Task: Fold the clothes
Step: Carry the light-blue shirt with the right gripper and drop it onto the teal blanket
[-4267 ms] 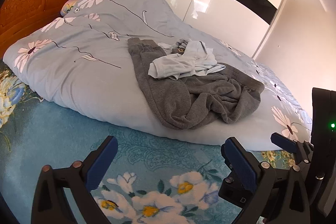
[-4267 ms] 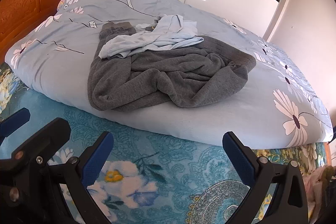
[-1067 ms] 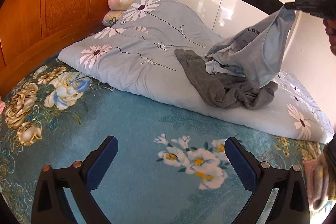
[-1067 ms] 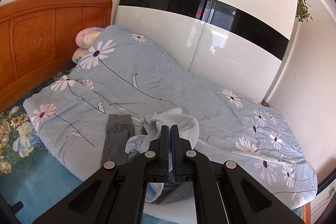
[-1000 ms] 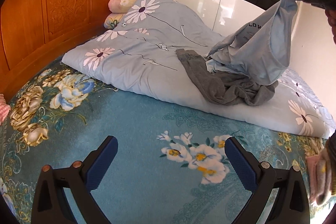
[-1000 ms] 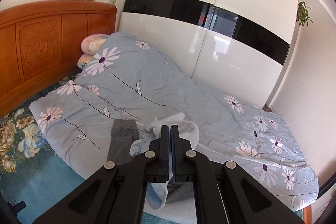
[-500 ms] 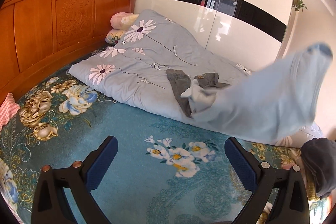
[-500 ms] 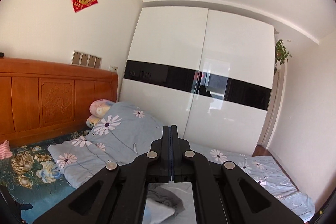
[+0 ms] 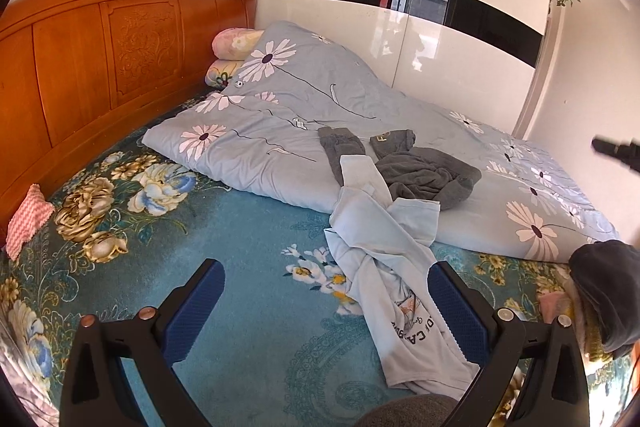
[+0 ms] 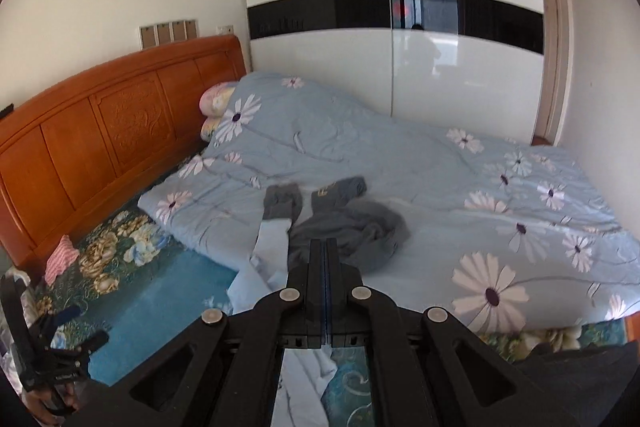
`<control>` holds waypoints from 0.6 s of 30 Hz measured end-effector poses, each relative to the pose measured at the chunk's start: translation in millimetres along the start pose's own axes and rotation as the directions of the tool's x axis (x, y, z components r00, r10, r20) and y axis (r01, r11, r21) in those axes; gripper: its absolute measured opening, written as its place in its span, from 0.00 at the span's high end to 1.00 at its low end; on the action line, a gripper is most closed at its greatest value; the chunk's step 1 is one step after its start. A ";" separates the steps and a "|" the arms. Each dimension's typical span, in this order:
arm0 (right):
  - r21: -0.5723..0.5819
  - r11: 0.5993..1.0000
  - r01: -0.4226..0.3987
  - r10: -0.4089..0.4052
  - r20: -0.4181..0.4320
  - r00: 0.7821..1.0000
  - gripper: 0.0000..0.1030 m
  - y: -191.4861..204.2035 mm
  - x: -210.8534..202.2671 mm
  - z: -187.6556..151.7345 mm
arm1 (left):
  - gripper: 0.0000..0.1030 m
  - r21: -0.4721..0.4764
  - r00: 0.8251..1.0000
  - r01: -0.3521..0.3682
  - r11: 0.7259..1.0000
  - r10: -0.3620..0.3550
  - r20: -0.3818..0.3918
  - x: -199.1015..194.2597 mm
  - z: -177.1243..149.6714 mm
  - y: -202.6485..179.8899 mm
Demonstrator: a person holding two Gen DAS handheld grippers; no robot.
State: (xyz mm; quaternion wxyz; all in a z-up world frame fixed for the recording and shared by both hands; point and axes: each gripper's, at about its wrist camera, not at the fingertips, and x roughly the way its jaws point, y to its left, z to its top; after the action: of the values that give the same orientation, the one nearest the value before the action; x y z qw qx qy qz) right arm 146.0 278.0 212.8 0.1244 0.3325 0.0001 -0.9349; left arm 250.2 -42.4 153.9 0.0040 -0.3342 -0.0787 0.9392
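A light blue shirt (image 9: 384, 251) lies crumpled on the teal floral bedsheet (image 9: 248, 239), one sleeve reaching up onto the blue daisy quilt (image 9: 320, 99); it also shows in the right wrist view (image 10: 266, 259). Grey pants (image 9: 416, 163) lie bunched on the quilt behind it, seen too in the right wrist view (image 10: 344, 219). My left gripper (image 9: 324, 307) is open and empty, low over the sheet, its right finger by the shirt's printed hem. My right gripper (image 10: 325, 247) is shut with nothing between its jaws, held high above the shirt, and its tip shows at the right edge of the left wrist view (image 9: 616, 151).
The wooden headboard (image 9: 100, 59) runs along the left. Pillows (image 9: 236, 43) sit at the quilt's head. A pink cloth (image 9: 28, 223) lies by the headboard. A white and black wardrobe (image 9: 440, 27) stands behind the bed. A pile of dark and coloured clothes (image 9: 600, 299) is at the right.
The blue shirt was hanging from my shut right gripper; now it has dropped onto the bedsheet in front of my left gripper. The right gripper has tilted back down toward the bed.
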 end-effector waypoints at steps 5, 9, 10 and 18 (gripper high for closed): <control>0.064 0.997 -0.042 0.062 -0.341 0.938 1.00 3.5 87.8 -136.5 | 0.00 0.019 0.999 -0.027 0.999 0.027 -0.036 3.2 -15.9 -1.0; 0.201 0.980 -0.016 0.120 -0.519 0.846 0.95 -10.4 123.7 -228.6 | 0.00 0.034 0.998 -0.035 0.999 0.037 -0.059 5.8 -26.6 -3.7; 0.227 0.974 -0.004 0.127 -0.528 0.840 0.87 -13.0 124.4 -240.4 | 0.00 0.038 0.997 -0.036 0.999 0.039 -0.063 6.3 -28.7 -4.9; 0.432 0.900 0.053 0.203 -0.525 0.827 0.70 -33.0 134.2 -286.3 | 0.00 0.051 0.995 0.002 0.999 0.003 -0.099 15.6 -37.4 -17.2</control>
State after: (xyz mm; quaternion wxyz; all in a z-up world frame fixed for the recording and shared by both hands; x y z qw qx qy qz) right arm 216.0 302.4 -96.4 0.0803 0.6092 -0.1821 -0.7676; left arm 260.8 -19.1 118.1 0.0163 -0.3801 -0.0544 0.9232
